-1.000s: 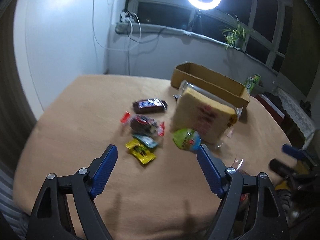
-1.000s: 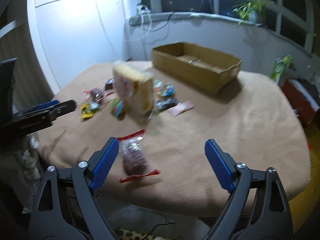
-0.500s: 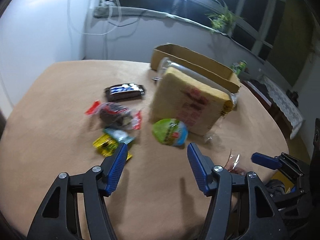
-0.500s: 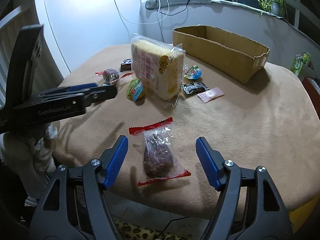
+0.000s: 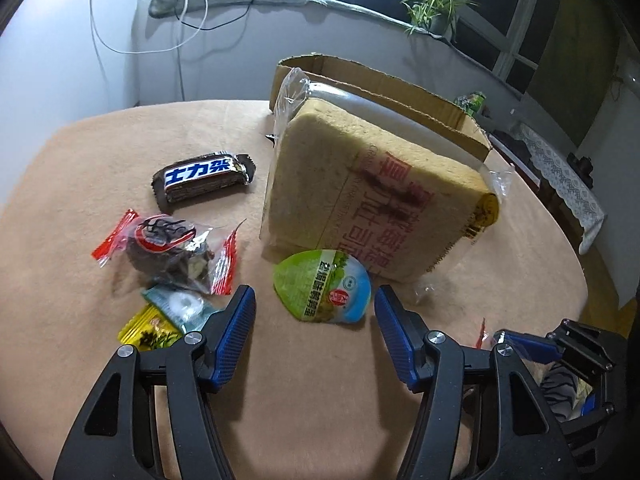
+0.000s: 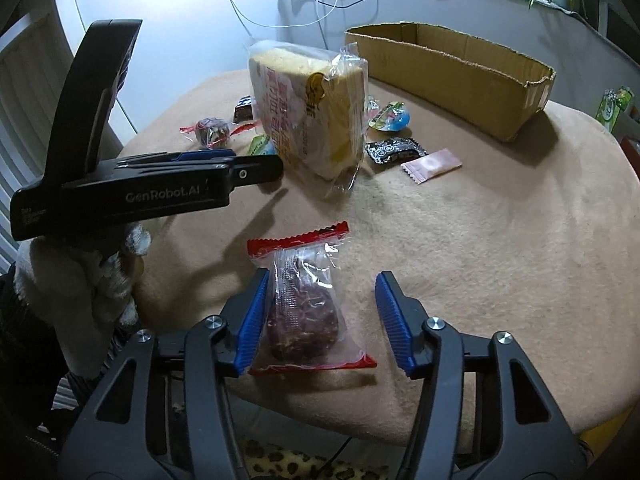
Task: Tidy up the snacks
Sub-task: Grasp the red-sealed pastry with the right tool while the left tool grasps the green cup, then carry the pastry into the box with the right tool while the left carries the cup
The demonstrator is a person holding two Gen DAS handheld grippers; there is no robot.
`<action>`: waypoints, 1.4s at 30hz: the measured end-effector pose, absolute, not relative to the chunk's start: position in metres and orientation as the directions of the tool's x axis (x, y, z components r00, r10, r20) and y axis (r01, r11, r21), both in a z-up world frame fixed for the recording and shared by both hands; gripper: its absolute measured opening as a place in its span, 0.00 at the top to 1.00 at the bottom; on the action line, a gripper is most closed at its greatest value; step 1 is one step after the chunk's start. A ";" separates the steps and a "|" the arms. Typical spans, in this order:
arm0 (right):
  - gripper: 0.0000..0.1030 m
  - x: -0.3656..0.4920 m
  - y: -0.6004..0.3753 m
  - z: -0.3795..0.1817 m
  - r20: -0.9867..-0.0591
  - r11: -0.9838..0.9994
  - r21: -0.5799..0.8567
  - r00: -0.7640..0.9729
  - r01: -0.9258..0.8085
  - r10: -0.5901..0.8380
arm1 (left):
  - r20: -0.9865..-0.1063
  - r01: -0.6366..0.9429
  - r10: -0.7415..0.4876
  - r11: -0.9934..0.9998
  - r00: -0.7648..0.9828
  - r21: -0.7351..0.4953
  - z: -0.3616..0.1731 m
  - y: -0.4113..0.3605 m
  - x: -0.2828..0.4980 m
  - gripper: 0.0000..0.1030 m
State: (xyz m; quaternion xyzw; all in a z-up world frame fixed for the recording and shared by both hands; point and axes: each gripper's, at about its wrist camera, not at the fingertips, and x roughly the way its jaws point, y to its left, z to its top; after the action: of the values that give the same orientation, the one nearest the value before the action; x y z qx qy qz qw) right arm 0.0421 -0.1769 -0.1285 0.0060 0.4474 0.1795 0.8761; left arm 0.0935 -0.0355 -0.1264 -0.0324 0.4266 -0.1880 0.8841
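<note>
In the left wrist view a green-lidded jelly cup [image 5: 322,292] lies on the tan tablecloth in front of a bagged bread loaf [image 5: 360,192]. My left gripper [image 5: 313,292] straddles the cup, half open, with neither pad touching it. In the right wrist view a clear red-edged packet with a dark red snack [image 6: 304,312] lies near the table's front edge. My right gripper [image 6: 322,280] is around it with its jaws closing. The left pad brushes the wrapper and the right pad stands apart. An open cardboard box [image 6: 460,76] sits at the back.
Left of the cup lie a chocolate bar [image 5: 204,176], a red-ended wrapped sweet [image 5: 168,248], a teal packet [image 5: 180,304] and a yellow packet [image 5: 148,330]. Beside the loaf [image 6: 308,100] are another cup [image 6: 390,116], a black packet [image 6: 394,150] and a pink packet [image 6: 430,166].
Both grippers have narrowed their jaws and come down and forward. The left one now flanks the green cup, and the right one now flanks the red-edged packet.
</note>
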 end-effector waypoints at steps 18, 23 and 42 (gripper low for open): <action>0.63 0.047 -0.181 -0.128 -0.767 0.925 0.225 0.530 -0.307 0.362 | -0.742 0.328 -0.365 0.922 0.562 -0.205 -0.128 -0.042 0.102 0.60; 0.63 0.048 -0.187 -0.121 -0.756 0.928 0.231 0.547 -0.291 0.359 | -0.740 0.323 -0.369 0.922 0.562 -0.215 -0.127 -0.041 0.102 0.62; 0.63 0.069 -0.234 -0.071 -0.691 0.948 0.203 0.650 -0.247 0.317 | -0.674 0.318 -0.387 0.920 0.630 -0.230 -0.075 -0.020 0.105 0.62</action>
State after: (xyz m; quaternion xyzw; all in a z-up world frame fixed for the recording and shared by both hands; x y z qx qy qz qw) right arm 0.0693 -0.2342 -0.0712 0.0454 0.3886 0.1554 0.9071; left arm 0.1053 -0.0199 -0.0746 -0.0446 0.3832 -0.1954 0.9017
